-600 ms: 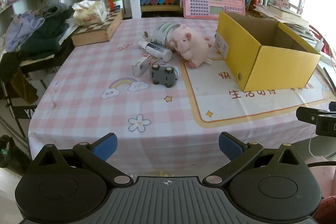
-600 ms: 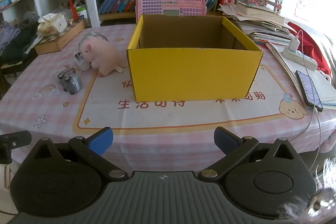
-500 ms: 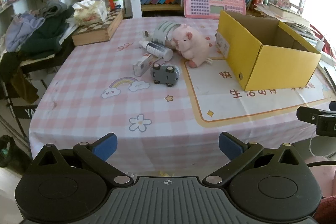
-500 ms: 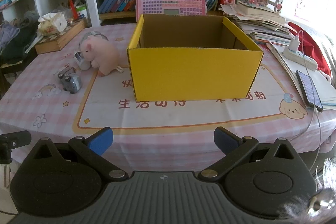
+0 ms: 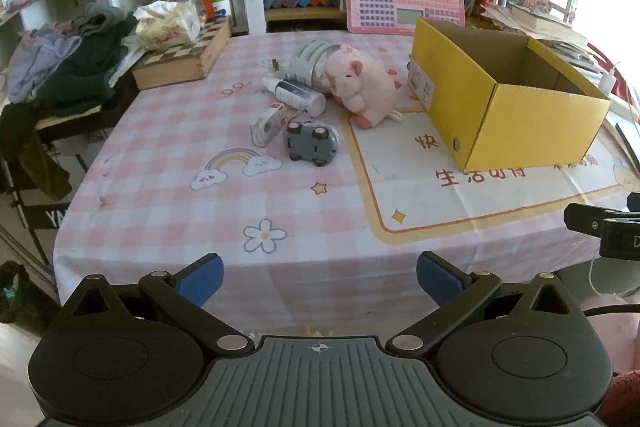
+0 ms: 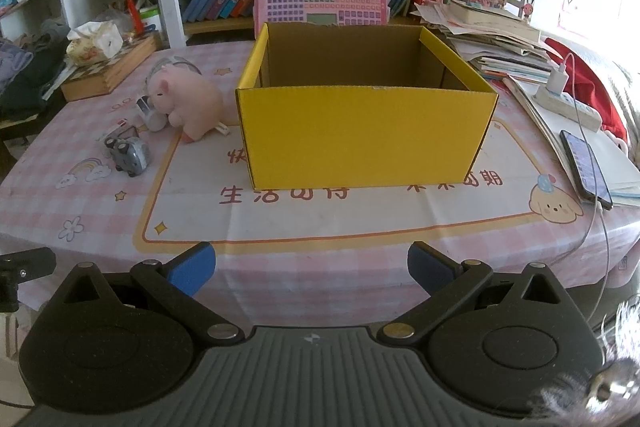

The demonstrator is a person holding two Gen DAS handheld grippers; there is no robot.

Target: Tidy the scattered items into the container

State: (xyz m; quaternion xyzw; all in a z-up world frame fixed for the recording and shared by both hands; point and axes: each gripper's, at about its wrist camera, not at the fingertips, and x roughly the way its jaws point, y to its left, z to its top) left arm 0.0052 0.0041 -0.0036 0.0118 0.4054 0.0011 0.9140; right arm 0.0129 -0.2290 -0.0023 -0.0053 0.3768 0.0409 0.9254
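— Where do your grippers stand?

— Your left gripper [image 5: 319,274] and right gripper [image 6: 311,263] both gape wide, holding nothing, at the table's near edge.

— And the items?

— The pink plush pig [image 5: 357,83], grey toy car [image 5: 311,144], white bottle [image 5: 295,95] and small carton [image 5: 269,125] cluster left of the yellow box [image 6: 366,137], on the checked tablecloth [image 5: 168,195].

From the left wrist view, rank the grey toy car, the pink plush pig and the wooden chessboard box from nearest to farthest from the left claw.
Left claw is open, at the table's near edge.
1. Grey toy car: nearest, lying on its side just left of centre.
2. Pink plush pig: behind the car, slightly right, beside the yellow box.
3. Wooden chessboard box: farthest, at the back left.
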